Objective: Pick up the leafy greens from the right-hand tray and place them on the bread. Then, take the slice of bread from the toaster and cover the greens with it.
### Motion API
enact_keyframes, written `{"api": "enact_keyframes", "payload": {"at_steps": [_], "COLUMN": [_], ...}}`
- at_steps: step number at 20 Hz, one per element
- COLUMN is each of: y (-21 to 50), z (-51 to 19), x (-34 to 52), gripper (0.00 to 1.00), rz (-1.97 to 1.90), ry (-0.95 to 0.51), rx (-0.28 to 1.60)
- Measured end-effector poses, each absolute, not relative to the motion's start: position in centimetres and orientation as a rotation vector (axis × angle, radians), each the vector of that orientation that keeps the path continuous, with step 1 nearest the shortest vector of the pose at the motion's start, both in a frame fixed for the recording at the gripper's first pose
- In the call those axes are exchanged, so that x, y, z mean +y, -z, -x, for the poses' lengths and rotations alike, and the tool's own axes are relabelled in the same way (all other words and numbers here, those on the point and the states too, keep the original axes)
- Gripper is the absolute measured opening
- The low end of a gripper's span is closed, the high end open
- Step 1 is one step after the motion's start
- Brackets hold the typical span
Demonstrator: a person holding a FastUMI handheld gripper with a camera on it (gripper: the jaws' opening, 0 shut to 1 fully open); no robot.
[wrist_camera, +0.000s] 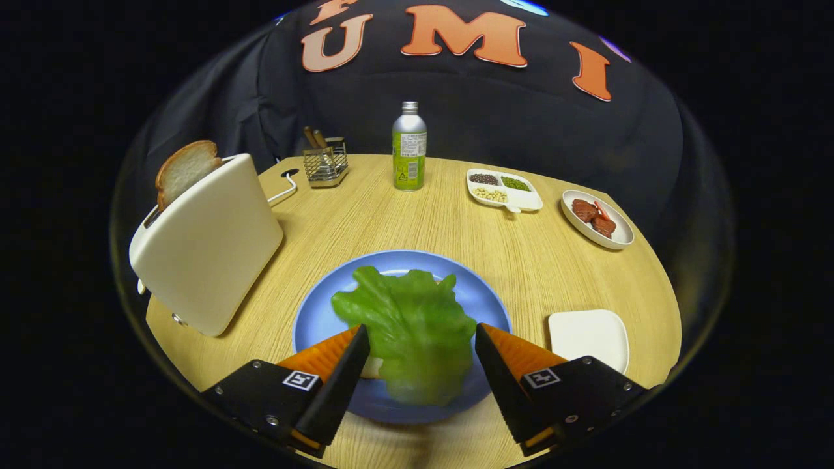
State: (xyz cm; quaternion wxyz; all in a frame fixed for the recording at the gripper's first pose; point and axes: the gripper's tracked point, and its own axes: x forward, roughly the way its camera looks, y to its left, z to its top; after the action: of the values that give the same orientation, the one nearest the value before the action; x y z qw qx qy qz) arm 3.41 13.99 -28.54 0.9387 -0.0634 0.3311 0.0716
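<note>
At the far side of the wooden counter (417,221) we see a metal bottle (409,155) with a green label standing upright. To one side of it sits a small wire caddy (325,164) holding brown-handled utensils, and a white cord (284,191) lies on the wood near it. On the bottle's other side rests a white divided dish (504,189) with dark, green and pale fillings, and beyond it an oval plate (597,219) of reddish pieces.
</note>
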Motion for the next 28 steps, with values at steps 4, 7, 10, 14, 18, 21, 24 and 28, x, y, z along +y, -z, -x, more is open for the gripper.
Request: {"api": "enact_keyframes", "payload": {"at_steps": [4, 7, 10, 14, 18, 21, 24, 28], "y": [26.2, 24.1, 21.9, 19.1, 16.3, 14.0, 12.1, 10.0], "z": [-3.9, -4.1, -4.4, -4.7, -4.8, -4.8, -5.0, -4.5], "x": [14.6, 15.5, 17.1, 19.8, 23.7, 27.0, 30.1, 33.8], "gripper": [0.98, 0.98, 0.98, 0.98, 0.98, 0.98, 0.98, 0.98], "rz": [0.114, 0.117, 0.113, 0.105, 0.119, 0.122, 0.12, 0.133], "ry": [-0.129, -0.129, -0.14, -0.164, -0.215, -0.259, -0.304, -0.368], "rx": [0.639, 0.61, 0.572, 0.537, 0.49, 0.46, 0.427, 0.388]}}
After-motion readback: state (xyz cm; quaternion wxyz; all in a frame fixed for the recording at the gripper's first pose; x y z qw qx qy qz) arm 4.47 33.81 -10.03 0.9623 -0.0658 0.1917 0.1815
